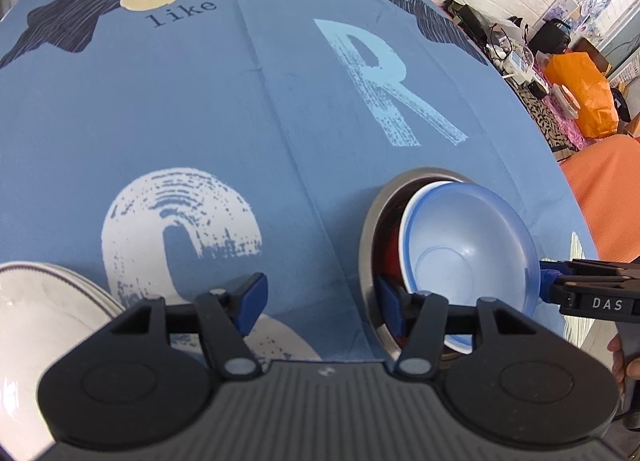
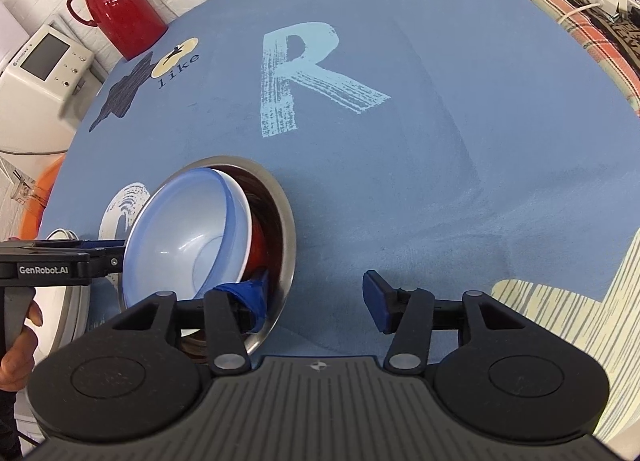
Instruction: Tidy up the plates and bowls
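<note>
A steel bowl (image 1: 366,237) (image 2: 286,217) sits on the blue tablecloth with a red bowl (image 2: 259,243), a white bowl (image 2: 243,221) and a translucent blue bowl (image 1: 468,245) (image 2: 176,229) nested in it; the inner ones are tilted. My left gripper (image 1: 320,303) is open, its right finger at the steel bowl's near rim. In the right wrist view the left gripper (image 2: 116,255) reaches the blue bowl's left rim. My right gripper (image 2: 314,297) is open, with its left finger inside the steel bowl. A white plate (image 1: 40,321) lies at the lower left.
A red thermos jug (image 2: 116,9) stands at the table's far corner, beside a white appliance (image 2: 44,65). Off the table's right side are an orange bag (image 1: 580,93), cables and clutter on a patterned surface. A hand (image 2: 16,341) holds the left gripper's handle.
</note>
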`<state>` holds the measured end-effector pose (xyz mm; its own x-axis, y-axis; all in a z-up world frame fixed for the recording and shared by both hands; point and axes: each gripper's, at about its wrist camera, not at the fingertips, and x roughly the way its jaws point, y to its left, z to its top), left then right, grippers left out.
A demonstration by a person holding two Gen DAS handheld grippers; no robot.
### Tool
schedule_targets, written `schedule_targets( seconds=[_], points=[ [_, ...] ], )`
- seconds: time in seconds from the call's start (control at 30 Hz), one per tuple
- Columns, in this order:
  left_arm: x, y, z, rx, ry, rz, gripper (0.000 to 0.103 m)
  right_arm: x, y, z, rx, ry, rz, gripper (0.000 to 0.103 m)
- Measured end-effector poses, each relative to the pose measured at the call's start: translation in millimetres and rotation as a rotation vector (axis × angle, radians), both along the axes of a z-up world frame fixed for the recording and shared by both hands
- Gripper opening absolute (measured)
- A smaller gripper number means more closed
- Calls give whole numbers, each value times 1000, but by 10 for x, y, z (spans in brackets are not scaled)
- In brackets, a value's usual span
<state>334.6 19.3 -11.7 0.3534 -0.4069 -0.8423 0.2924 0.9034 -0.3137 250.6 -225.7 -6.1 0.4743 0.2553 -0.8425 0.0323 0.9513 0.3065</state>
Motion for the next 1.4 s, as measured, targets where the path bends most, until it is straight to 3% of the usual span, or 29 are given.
schedule_targets(
  seconds=[0.27, 0.6, 0.83, 0.93, 1.0, 1.1, 1.17, 1.4],
  points=[
    [-44, 18, -2, -5, -7, 26, 57, 22, 42, -42, -60, -3, 5, 52],
    [-78, 34, 2, -4, -11, 48, 57, 43, 44, -53, -59, 1, 4, 54],
    [-119, 23, 10, 1, -12, 57, 56, -4, 4, -77, -9, -52, 13, 42],
    [-133, 21, 16, 0, -10, 60, 53, -18, 3, -70, 52, -75, 43, 16],
    [-143, -1, 29, -21, -12, 54, 38, -14, 32, -53, 57, -79, 58, 7],
    [-174, -43, 58, -48, -11, 55, 19, -11, -67, -97, 149, -58, 9, 6],
    [-202, -57, 58, -53, -26, 69, 18, -37, -104, -125, 187, -53, -9, 6],
    [-229, -1, 32, -89, -15, 101, 17, -64, -6, -71, 120, -61, 37, 9]
  ],
)
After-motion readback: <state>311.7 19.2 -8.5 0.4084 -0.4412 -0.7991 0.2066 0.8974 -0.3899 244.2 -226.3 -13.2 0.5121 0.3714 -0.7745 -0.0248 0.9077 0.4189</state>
